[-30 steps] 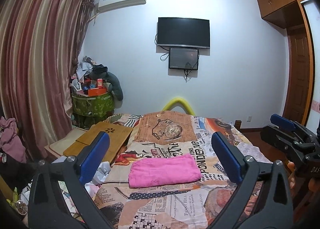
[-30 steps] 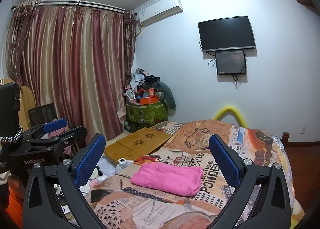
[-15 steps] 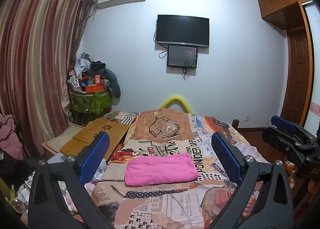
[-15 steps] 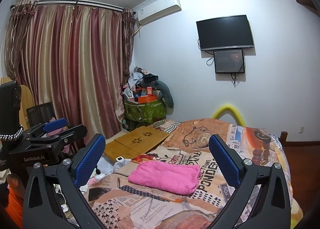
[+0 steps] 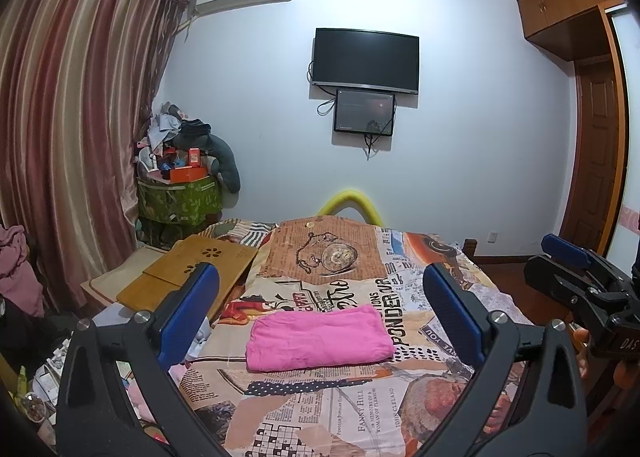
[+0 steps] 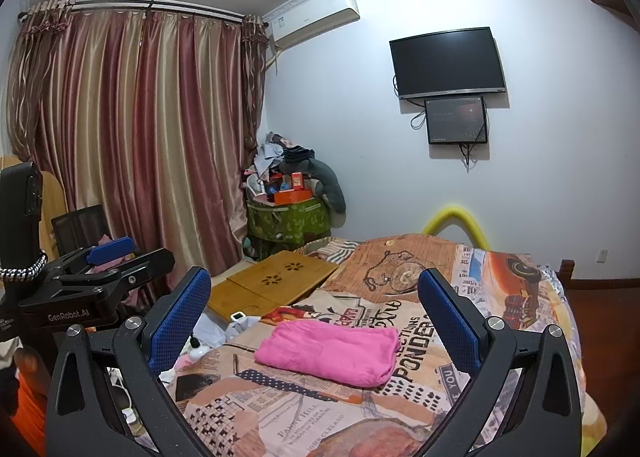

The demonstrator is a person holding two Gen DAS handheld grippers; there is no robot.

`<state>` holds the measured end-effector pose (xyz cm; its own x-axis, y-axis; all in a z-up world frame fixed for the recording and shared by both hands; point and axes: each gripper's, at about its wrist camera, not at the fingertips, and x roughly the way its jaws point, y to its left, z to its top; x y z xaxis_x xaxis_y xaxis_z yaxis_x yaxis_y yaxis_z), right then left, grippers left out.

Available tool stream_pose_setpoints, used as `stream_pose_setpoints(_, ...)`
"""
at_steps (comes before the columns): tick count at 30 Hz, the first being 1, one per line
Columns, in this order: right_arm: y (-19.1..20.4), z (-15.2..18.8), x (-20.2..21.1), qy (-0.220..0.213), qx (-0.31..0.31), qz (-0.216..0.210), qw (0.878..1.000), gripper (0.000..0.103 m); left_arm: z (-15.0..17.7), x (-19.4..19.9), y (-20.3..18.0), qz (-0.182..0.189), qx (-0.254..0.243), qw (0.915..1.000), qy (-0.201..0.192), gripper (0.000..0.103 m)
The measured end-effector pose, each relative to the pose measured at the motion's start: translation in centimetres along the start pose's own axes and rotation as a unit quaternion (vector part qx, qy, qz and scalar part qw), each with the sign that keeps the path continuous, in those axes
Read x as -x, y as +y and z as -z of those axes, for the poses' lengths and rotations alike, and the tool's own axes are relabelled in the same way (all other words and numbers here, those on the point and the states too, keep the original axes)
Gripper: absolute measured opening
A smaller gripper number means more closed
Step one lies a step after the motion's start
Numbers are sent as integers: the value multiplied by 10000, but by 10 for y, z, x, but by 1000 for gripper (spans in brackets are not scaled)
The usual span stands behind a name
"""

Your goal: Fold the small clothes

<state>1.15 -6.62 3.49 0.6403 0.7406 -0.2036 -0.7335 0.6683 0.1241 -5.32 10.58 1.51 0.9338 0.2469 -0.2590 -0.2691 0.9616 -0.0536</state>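
Note:
A pink garment (image 5: 318, 337) lies folded into a neat rectangle on the patterned bedspread (image 5: 360, 409); it also shows in the right wrist view (image 6: 330, 351). My left gripper (image 5: 320, 309) is open and empty, held above and short of the garment. My right gripper (image 6: 316, 317) is open and empty, also held back from it. Each gripper shows in the other's view: the right one at the right edge (image 5: 576, 277), the left one at the left edge (image 6: 108, 269). Neither touches the cloth.
A wooden lap desk (image 5: 192, 277) lies off the bed's left side, with clutter on the floor (image 6: 208, 337) beside it. A green storage box (image 5: 180, 201) piled with things stands in the corner by the curtain (image 5: 68, 137). A TV (image 5: 366, 59) hangs on the far wall.
Both grippers have shifted slightly, so the view has drifted; the pink garment has stayed folded in place. Both grippers stay open.

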Motion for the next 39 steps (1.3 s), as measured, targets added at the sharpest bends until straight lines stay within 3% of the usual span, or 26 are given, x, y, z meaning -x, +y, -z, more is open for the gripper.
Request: stream_pose_setpoints(39,0,-1,-1,20,-39,11,10000,103,-1,-1,-10,60,167,9998,-5,103)
